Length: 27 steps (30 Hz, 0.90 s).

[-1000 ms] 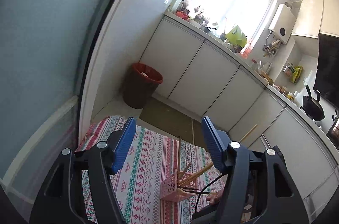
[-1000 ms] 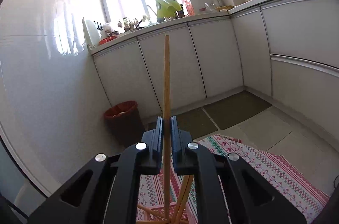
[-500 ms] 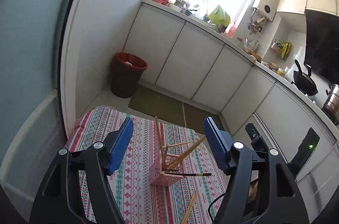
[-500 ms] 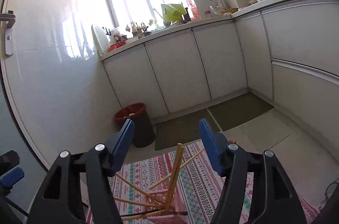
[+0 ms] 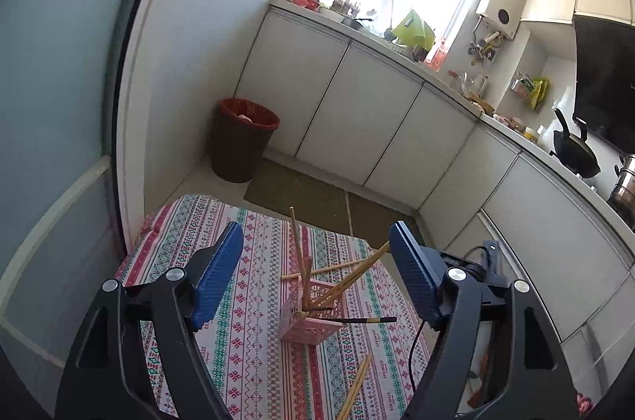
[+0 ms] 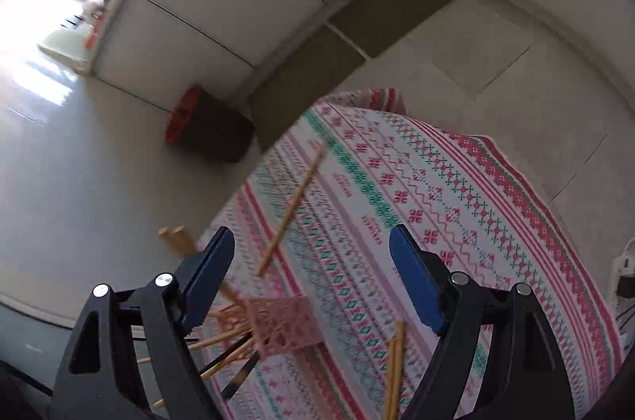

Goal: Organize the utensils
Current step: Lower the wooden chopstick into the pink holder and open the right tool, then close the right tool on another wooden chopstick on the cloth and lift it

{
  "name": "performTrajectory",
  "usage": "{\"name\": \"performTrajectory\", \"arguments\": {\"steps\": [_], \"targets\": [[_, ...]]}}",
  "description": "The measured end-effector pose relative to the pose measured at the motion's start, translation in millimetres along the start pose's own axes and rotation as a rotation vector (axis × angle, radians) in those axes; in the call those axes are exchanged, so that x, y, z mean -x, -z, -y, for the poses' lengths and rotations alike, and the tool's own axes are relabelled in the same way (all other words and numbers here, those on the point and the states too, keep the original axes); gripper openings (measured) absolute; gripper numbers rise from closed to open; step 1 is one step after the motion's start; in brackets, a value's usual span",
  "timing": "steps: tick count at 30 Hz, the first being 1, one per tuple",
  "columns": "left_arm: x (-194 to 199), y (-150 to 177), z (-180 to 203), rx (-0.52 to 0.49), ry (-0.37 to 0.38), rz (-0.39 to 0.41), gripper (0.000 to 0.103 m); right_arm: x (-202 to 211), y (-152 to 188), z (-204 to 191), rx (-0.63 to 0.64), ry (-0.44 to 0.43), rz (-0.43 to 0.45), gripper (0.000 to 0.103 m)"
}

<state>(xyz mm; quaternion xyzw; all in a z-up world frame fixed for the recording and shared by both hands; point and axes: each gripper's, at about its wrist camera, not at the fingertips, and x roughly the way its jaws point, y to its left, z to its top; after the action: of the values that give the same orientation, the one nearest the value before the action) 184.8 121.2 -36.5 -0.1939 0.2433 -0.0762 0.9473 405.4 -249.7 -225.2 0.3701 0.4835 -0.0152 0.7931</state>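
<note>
- Pink plastic was the anchor here: the little pink basket stood on the patterned tablecloth, roughly between your two grippers.
- It already held a loose fan of wooden chopsticks leaning out at all angles, plus a dark-tipped one lying nearly level across its rim. So a decent chunk of the sorting looked done, just not tidy.
- Your left gripper hung back from the basket with its jaws opening and nothing between the blue pads. The basket only lined up behind the gap; you weren't touching it.
- Your right gripper pointed steeply down at the cloth, jaws also opening, and empty.
- That right wrist view was pretty smeared, so take this loosely: one light chopstick showed ahead of the jaws against the cloth, and I couldn't tell if it was lying flat or leaning out of the basket.
- Still left for you: a pair of stray chopsticks lay flat on the cloth, near the basket but outside it. From the left wrist view the same strays sat in front of the basket.
- My read: most sticks were in, the strays weren't, and the pile could have used straightening.
</note>
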Motion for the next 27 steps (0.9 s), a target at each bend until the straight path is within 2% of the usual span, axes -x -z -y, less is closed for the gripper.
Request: {"name": "performTrajectory", "arguments": {"steps": [2,4,8,12,13,16,17,18,20,23,27], "targets": [[-14,2,-6,0.005,-0.009,-0.031,0.074,-41,-23,-6,-0.048,0.004,-0.079,0.078],[-28,7,-14,0.011,-0.019,-0.067,0.074,-81,-44,-21,-0.041,0.012,-0.144,0.078],[-53,13,-26,0.021,-0.039,-0.128,0.074,-135,-65,-32,-0.005,0.125,-0.191,0.055],[-61,12,-32,0.032,-0.056,-0.136,0.074,-178,-71,-30,-0.001,0.177,-0.246,0.054],[-62,13,-32,0.034,-0.059,-0.140,0.074,-182,-71,-33,0.008,0.185,-0.231,0.056],[-63,14,-32,0.031,-0.073,-0.147,0.074,-191,-71,-48,0.068,0.231,-0.186,0.048],[-63,15,-32,0.029,-0.075,-0.149,0.074,-194,-70,-51,0.094,0.286,-0.173,0.018],[-63,15,-30,0.026,-0.074,-0.149,0.074,-195,-69,-50,0.091,0.285,-0.153,0.014],[-62,14,-28,0.022,-0.071,-0.148,0.074,-194,-65,-46,0.084,0.270,-0.128,0.009],[-57,13,-27,0.020,-0.069,-0.144,0.074,-181,-57,-30,0.063,0.243,-0.078,0.009],[-51,11,-25,0.025,-0.061,-0.137,0.074,-123,-54,-9,0.097,0.254,0.073,0.008]]}}
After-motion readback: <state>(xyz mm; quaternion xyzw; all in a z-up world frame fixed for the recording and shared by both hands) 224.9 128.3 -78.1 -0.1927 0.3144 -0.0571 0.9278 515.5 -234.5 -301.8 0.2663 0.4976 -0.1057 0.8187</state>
